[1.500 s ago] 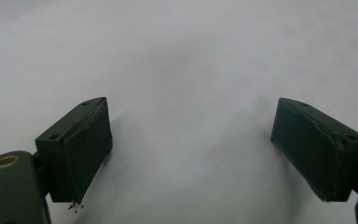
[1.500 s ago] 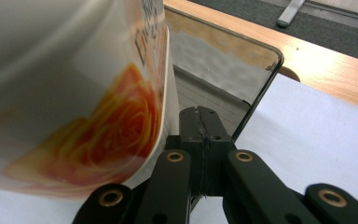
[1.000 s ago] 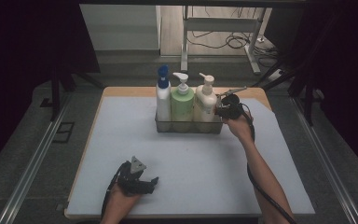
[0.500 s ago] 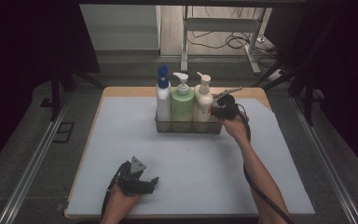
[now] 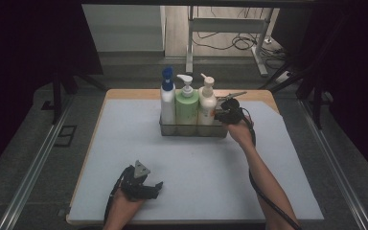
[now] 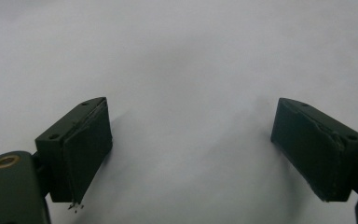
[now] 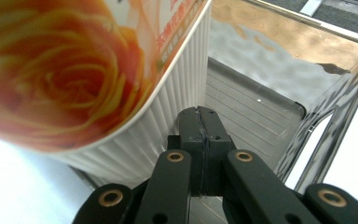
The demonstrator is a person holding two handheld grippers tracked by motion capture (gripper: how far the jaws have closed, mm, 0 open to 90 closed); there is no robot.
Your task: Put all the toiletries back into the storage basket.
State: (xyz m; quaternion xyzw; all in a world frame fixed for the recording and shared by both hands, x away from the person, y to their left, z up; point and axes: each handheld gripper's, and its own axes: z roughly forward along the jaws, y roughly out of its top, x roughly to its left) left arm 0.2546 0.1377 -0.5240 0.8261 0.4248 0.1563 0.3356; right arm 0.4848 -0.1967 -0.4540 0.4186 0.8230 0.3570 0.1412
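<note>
Jaws of my right gripper [image 7: 200, 122] were pressed flat together with nothing between them, their tips poking inside the right end of the clear basket [image 7: 340, 98], just beside the ribbed side of the cream bottle with the orange rose label [image 7: 74, 70]. From the high view, that right gripper [image 5: 223, 114] sat at the basket's [image 5: 194, 130] right end, at the far middle of the counter [image 5: 124, 143], where three pump bottles stood upright in a row: a white bottle with a blue top [image 5: 167, 98] on the left, a green bottle [image 5: 187, 103] in the middle, and the cream bottle [image 5: 207, 101] on the right.

The cream bottle lay to the left of my closed jaws and touching or nearly touching them; I could not tell which. Its long axis ran straight up. I judged that any grasp would need the jaws opened first and brought around the bottle's body from the side.

My left gripper [image 5: 148, 186] rested near the front left of the counter, well apart from the basket, its jaws standing wide and empty over bare white surface [image 6: 182, 70]. The right hand was plainly the nearer one.
</note>
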